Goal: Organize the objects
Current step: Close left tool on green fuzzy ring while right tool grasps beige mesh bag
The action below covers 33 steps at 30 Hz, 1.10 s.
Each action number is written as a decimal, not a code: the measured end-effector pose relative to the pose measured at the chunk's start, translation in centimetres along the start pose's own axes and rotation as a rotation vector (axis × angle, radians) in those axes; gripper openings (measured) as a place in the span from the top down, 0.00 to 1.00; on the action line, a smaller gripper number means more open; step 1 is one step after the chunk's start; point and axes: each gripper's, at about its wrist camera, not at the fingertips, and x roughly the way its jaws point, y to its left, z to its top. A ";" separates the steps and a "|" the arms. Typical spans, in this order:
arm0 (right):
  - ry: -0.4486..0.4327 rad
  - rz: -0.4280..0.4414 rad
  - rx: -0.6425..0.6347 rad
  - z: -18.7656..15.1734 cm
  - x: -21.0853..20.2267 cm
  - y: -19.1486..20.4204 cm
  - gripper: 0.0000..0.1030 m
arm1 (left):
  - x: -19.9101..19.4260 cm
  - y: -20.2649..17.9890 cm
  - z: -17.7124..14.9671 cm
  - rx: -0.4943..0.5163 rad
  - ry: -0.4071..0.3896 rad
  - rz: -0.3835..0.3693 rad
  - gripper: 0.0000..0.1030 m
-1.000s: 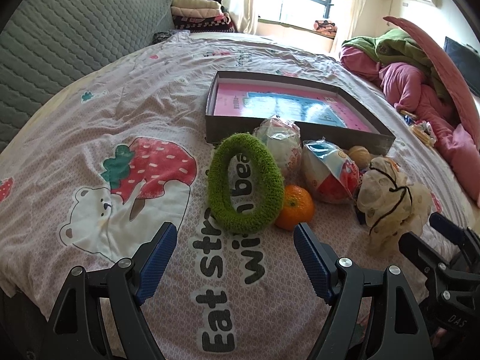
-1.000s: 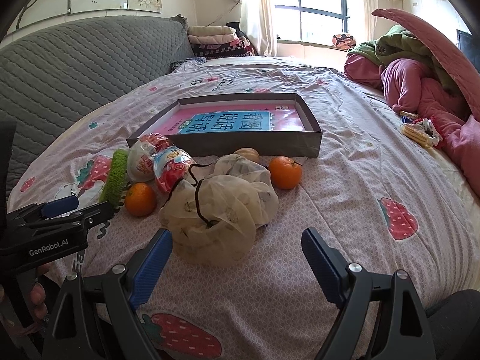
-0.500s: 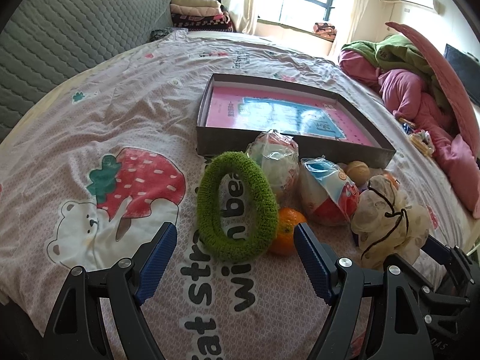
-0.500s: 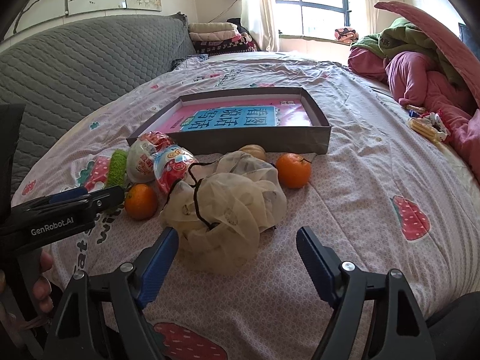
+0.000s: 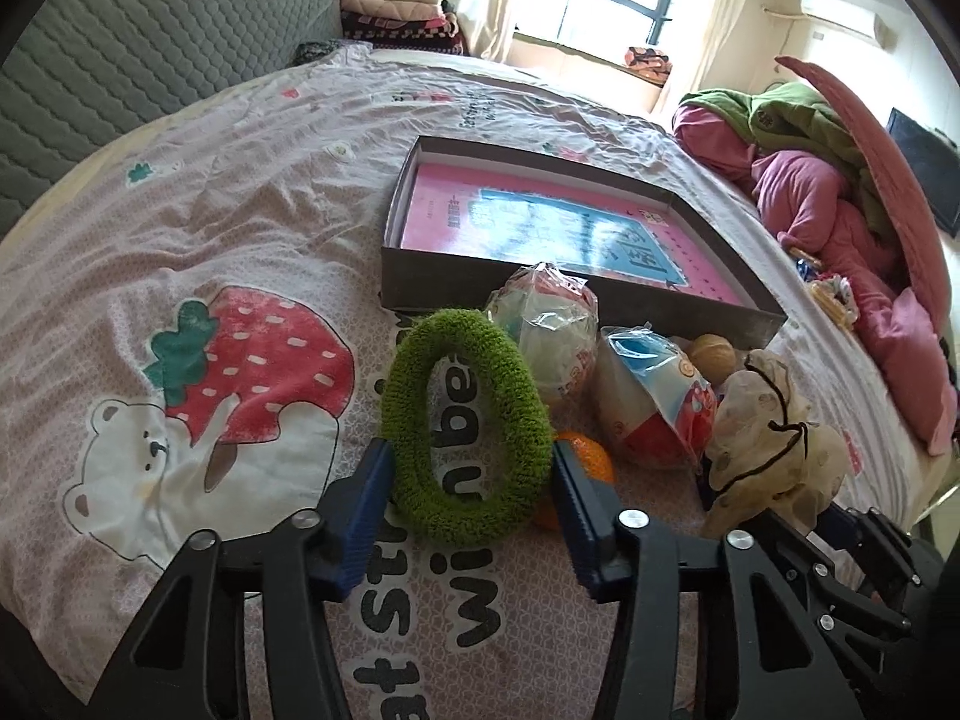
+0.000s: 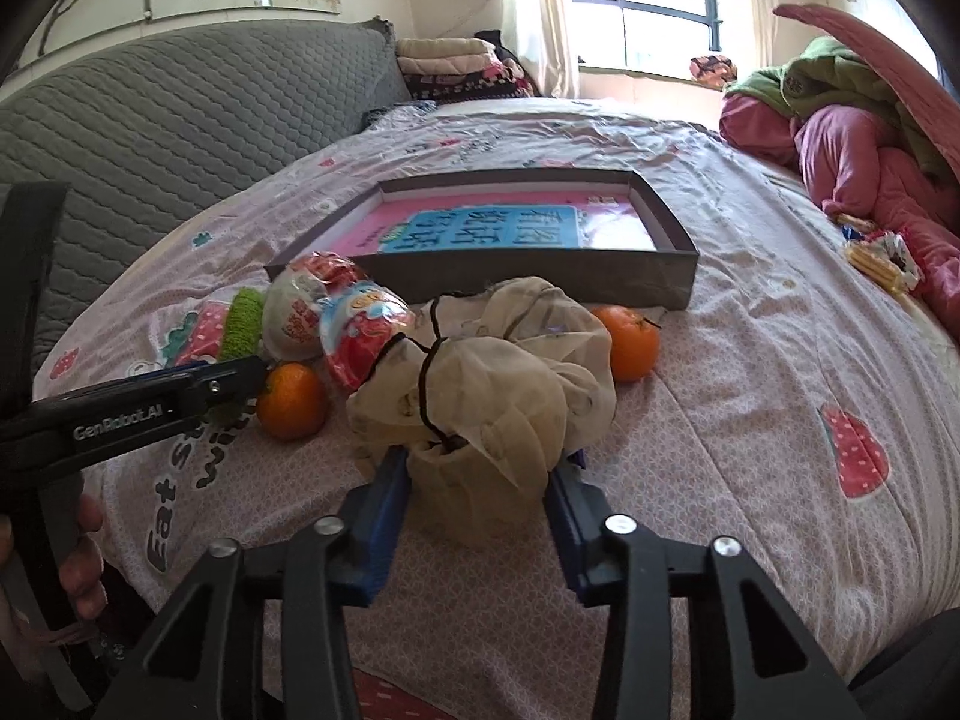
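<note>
- Left gripper (image 5: pixel 471 483) closed on fuzzy green fabric ring (image 5: pixel 468 429), blue pads (image 5: pixel 366 510) pressed against both outer sides; ring stood on edge on printed pink bedsheet (image 5: pixel 210 228).
- Right gripper (image 6: pixel 480 495) clamped around lower part of crumpled cream mesh drawstring bag (image 6: pixel 498 384), pads touching bag on both sides; bag resting on sheet.
- Small orange fruit (image 5: pixel 585 462) just behind right pad of left gripper, partly hidden by ring.
- Second orange fruit (image 6: pixel 627 339) seen beside far right of bag, near box wall.
- Two plastic-wrapped egg-shaped toys (image 5: pixel 555 333) (image 5: pixel 654 408) side by side between ring and bag, touching one another.
- Small tan ball (image 5: pixel 711 354) lodged behind toys, against box.
- Shallow grey cardboard box (image 5: pixel 432 288) beyond the cluster, pink-and-blue printed sheet (image 5: pixel 570 228) flat inside.
- Pile of pink and green bedding (image 6: pixel 852 132) well apart at right edge of bed.
</note>
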 end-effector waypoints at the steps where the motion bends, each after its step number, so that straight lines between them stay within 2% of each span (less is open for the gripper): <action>1: -0.007 0.004 -0.009 0.0 -0.1 0.1 0.63 | 0.0 0.0 0.0 -0.001 0.001 -0.007 0.57; 3: -0.017 0.021 -0.025 0.0 -0.2 0.4 0.68 | 0.0 0.1 0.1 -0.011 -0.001 -0.030 0.67; 4: -0.020 0.027 -0.032 -0.1 -0.2 0.5 0.75 | 0.0 0.2 0.1 -0.018 -0.001 -0.051 0.73; 5: -0.021 0.030 -0.042 -0.1 -0.2 0.7 0.81 | 0.1 0.2 0.1 -0.028 0.005 -0.075 0.74; 7: -0.023 0.033 -0.049 0.0 -0.1 0.7 0.83 | 0.0 0.2 0.0 -0.036 0.010 -0.101 0.76; 13: -0.037 0.040 -0.059 -0.1 -0.4 0.6 0.87 | -0.3 -0.7 -0.4 0.007 0.009 -0.106 0.86; 19: -0.080 0.050 -0.061 0.1 -1.3 0.2 0.90 | -1.5 -0.7 -0.4 0.013 -0.044 -0.128 0.87; 33: -0.155 0.043 -0.098 0.9 -2.7 0.4 0.90 | -3.4 -1.3 0.5 0.052 -0.121 -0.097 0.87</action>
